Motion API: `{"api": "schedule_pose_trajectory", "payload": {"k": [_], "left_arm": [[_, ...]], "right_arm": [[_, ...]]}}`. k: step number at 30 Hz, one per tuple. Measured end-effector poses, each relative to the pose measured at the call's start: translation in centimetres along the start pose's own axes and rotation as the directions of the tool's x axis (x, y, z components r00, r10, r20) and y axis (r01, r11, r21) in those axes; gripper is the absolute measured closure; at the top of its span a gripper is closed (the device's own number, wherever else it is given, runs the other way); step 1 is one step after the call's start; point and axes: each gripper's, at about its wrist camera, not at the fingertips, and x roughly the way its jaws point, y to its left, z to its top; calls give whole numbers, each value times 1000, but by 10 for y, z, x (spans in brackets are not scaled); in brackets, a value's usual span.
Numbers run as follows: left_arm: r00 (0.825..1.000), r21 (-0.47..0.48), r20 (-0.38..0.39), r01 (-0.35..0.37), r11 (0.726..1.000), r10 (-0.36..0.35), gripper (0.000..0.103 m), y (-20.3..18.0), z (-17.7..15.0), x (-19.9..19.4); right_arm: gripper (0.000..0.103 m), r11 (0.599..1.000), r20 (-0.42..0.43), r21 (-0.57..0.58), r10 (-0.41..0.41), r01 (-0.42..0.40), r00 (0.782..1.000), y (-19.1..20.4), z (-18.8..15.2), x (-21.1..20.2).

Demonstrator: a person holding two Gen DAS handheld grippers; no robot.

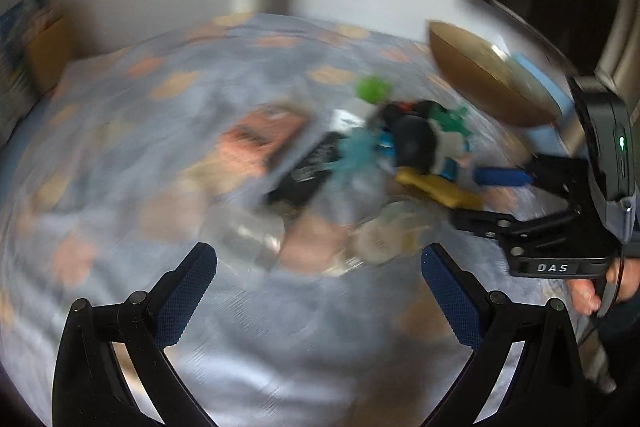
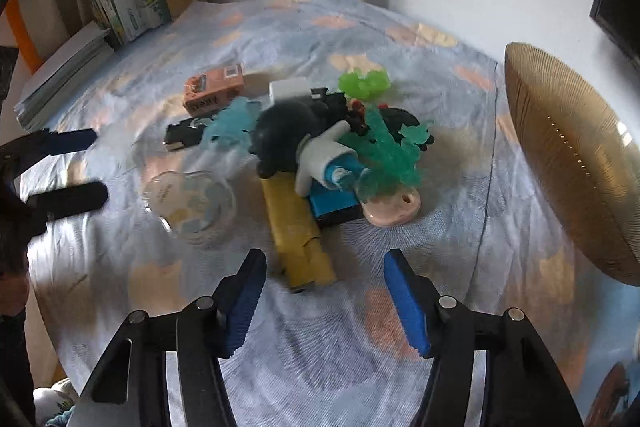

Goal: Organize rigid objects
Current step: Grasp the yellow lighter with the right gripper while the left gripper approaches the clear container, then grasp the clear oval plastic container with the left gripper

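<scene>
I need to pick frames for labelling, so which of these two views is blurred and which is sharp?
Left wrist view: heavy motion smear over the toy pile and bedspread, only its own jaws crisp. Right wrist view: mostly sharp, yellow box readable, fisheye bending at the edges.

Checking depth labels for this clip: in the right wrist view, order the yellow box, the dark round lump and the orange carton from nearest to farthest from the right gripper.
From the right gripper:
1. yellow box, just ahead of the fingertips.
2. dark round lump, mid-pile.
3. orange carton, far left behind the pile.
</scene>
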Motion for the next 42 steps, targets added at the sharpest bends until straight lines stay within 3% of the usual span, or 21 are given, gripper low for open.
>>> {"api": "schedule_pose_trajectory", "payload": {"k": [4, 6, 9, 12, 16, 21, 23, 24, 25, 27, 28, 29, 32, 37, 42], "left_arm": [[999, 36, -35, 15, 999, -14, 11, -14, 4, 17], [999, 40, -47, 24, 999, -23, 12, -16, 3, 21], [998, 45, -54, 31, 999, -28, 15, -17, -2, 21], [998, 32, -58, 38, 999, -36, 15, -16, -8, 17], [993, 32, -56, 102, 994, -100, 16, -19, -19, 7], [995, 50, -48, 90, 995, -87, 16, -31, -6, 14], [995, 75, -63, 80, 994, -75, 21, -39, 0, 24], [995, 84, -74, 72, 994, -66, 32, -42, 1, 28], [997, 111, -67, 35, 993, -28, 38, -48, 0, 28], [997, 117, -72, 35, 993, -27, 38, -52, -2, 27], [997, 111, -72, 46, 993, -38, 38, -54, -6, 24], [997, 106, -65, 40, 994, -33, 38, -56, -11, 20], [998, 66, -54, 15, 998, -11, 38, -55, -22, 10], [999, -1, -15, 33, 999, -33, 38, -45, -32, -8], [999, 6, -36, 23, 1000, -22, 37, -50, -39, 0]], "right_arm": [[51, 999, 11, -36, 11, -10, 1000, 5, 7, 5], [64, 998, 27, -60, 16, -14, 1000, 10, 10, 7], [74, 997, 40, -80, 10, -6, 999, 13, 10, 5], [77, 996, 44, -90, 22, -18, 999, 12, 5, 0], [79, 994, 36, -104, 38, -34, 999, 14, -7, -8], [79, 991, 17, -125, 55, -52, 998, 9, -36, -25], [79, 992, 18, -120, 32, -29, 999, 5, -43, -28], [78, 994, 16, -107, 37, -35, 999, 3, -44, -28], [76, 995, 12, -92, 49, -47, 999, 1, -44, -28], [56, 996, 12, -60, 60, -60, 998, -2, -41, -26], [56, 997, 16, -55, 56, -55, 998, -1, -40, -24], [56, 997, 28, -67, 42, -40, 999, 3, -39, -23], [79, 994, 39, -104, 42, -38, 998, 16, -41, -26], [80, 990, 36, -136, 29, -24, 999, 17, -58, -38], [79, 992, 25, -126, -27, 30, 999, 2, -73, -48]]}}
